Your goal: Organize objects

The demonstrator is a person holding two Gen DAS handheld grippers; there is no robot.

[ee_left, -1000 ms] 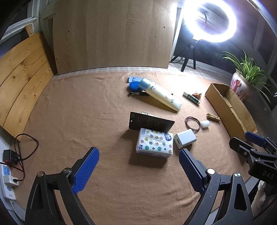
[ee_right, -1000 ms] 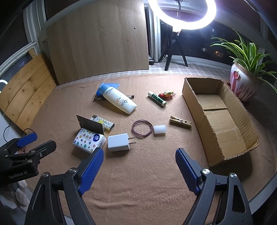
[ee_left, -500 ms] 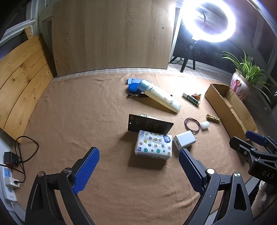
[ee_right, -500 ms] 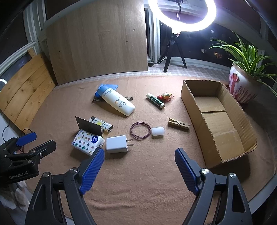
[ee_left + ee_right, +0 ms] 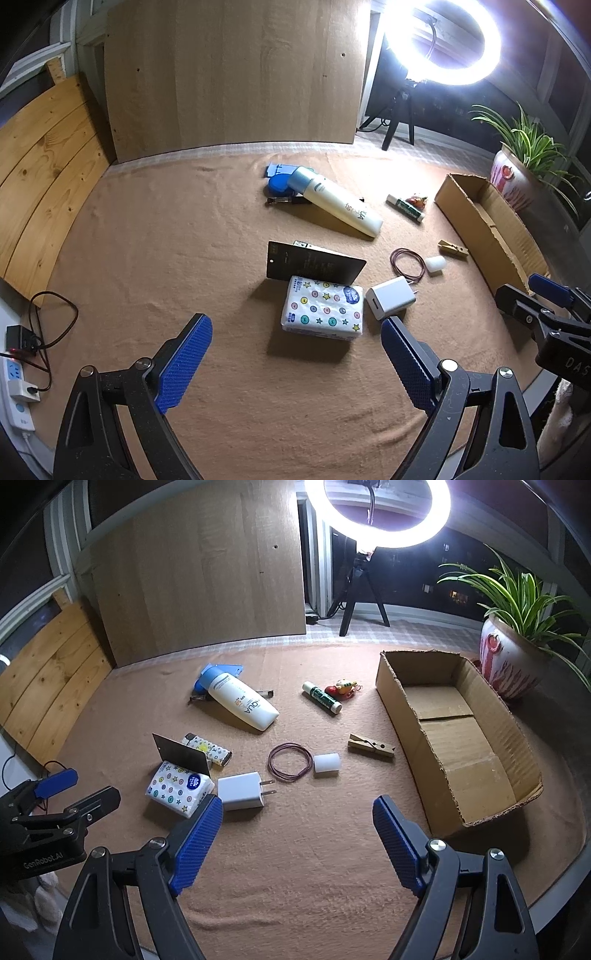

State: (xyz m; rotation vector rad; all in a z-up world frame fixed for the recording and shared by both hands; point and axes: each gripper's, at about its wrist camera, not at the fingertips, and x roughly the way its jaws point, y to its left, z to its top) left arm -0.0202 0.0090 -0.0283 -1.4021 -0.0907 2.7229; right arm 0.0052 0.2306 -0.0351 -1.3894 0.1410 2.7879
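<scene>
Loose items lie on a tan cloth: a tissue pack [image 5: 322,310] [image 5: 179,788] with a black card [image 5: 314,265] [image 5: 181,755] leaning over it, a white charger [image 5: 390,297] [image 5: 242,791], a brown hair tie [image 5: 289,762], a white cylinder [image 5: 326,764], a clothespin [image 5: 371,745], a white tube [image 5: 338,205] [image 5: 242,702], a glue stick [image 5: 322,697] and a small toy [image 5: 343,687]. An empty cardboard box [image 5: 460,734] [image 5: 487,229] stands at the right. My left gripper [image 5: 295,363] hangs open just short of the tissue pack. My right gripper [image 5: 297,843] is open, nearer than the charger and hair tie.
A patterned lighter [image 5: 208,748] lies behind the black card, and blue items [image 5: 279,179] sit by the tube's cap. A wooden board [image 5: 236,77], ring light [image 5: 376,513] and potted plant [image 5: 511,657] stand at the back. A power strip [image 5: 14,387] with cables lies at the left edge.
Both grippers have drifted slightly; the objects sit a little lower and nearer in the left view and a bit further left in the right view. Nothing was grasped.
</scene>
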